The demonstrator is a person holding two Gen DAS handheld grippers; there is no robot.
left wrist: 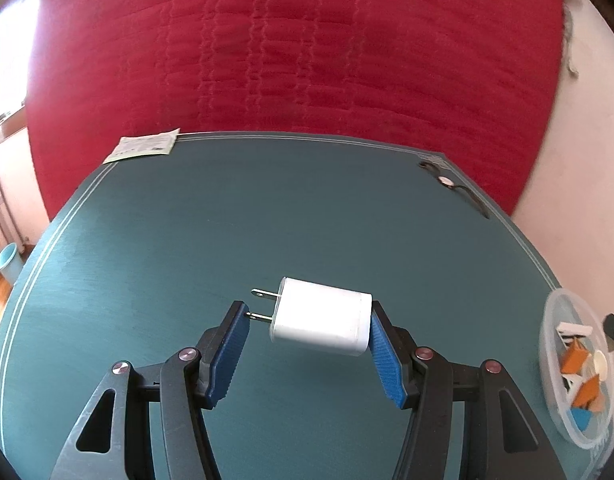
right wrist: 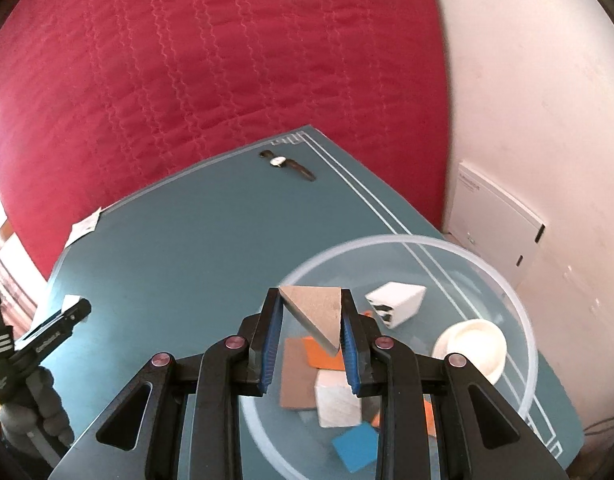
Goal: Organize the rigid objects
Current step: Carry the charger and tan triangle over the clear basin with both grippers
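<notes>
My left gripper (left wrist: 309, 340) is shut on a white plug charger (left wrist: 321, 322), held end to end above the teal table (left wrist: 167, 220), its prongs against the left pad. My right gripper (right wrist: 311, 334) is shut on a tan wooden wedge (right wrist: 317, 312), held over the clear round container (right wrist: 525, 312). Inside the container lie a white cube charger (right wrist: 397, 303), a white round dish (right wrist: 471, 346), a white block (right wrist: 337, 398), orange pieces (right wrist: 321, 354), a brown tile (right wrist: 297, 380) and a blue block (right wrist: 355, 446). The container also shows at the right edge of the left wrist view (left wrist: 577, 368).
A wristwatch (left wrist: 453, 186) lies at the table's far right corner, also in the right wrist view (right wrist: 287, 164). A paper packet (left wrist: 145, 146) lies at the far left corner. A red quilted bed (left wrist: 287, 48) lies beyond. A black clamp on a tripod (right wrist: 39, 340) stands left.
</notes>
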